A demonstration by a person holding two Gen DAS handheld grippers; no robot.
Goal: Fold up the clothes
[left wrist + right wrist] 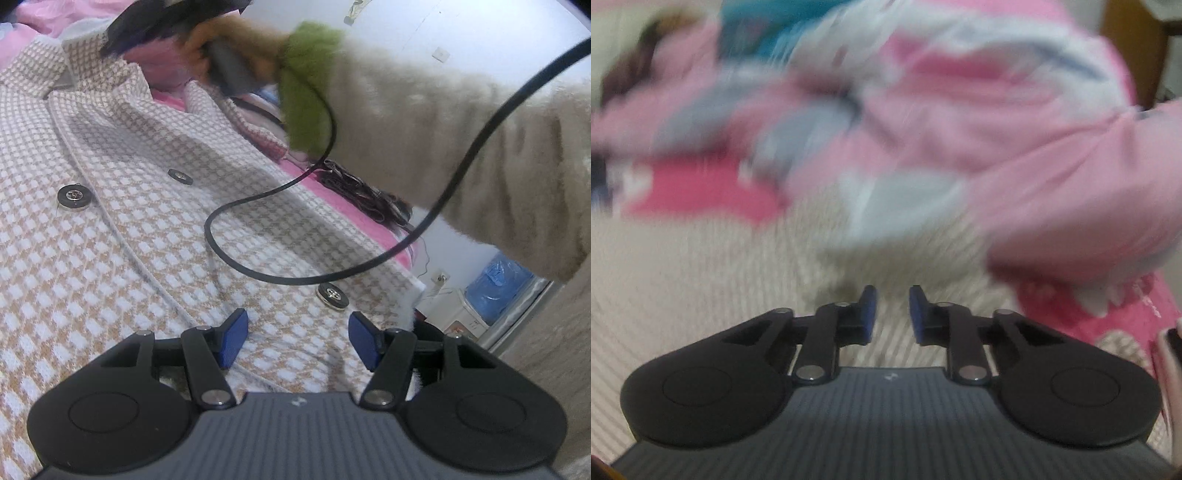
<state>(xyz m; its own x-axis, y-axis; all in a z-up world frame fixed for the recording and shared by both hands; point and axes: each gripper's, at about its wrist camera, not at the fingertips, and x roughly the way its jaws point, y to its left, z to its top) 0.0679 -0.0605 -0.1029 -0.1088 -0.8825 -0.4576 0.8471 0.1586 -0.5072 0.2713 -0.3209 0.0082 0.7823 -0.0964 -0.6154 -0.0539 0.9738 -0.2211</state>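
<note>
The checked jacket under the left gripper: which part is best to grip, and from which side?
Probably the free front corner of the checked jacket, near the lowest button, approached from the bed's edge. That hem is exposed there; elsewhere the cloth lies flat. The left gripper is open above it.

left wrist view low over checked jacket [155, 221], right view near, blurred

Woven checked cloth coat [155, 206] with glossy buttons [74, 196]; fuzzy sleeve [461, 147].
</note>
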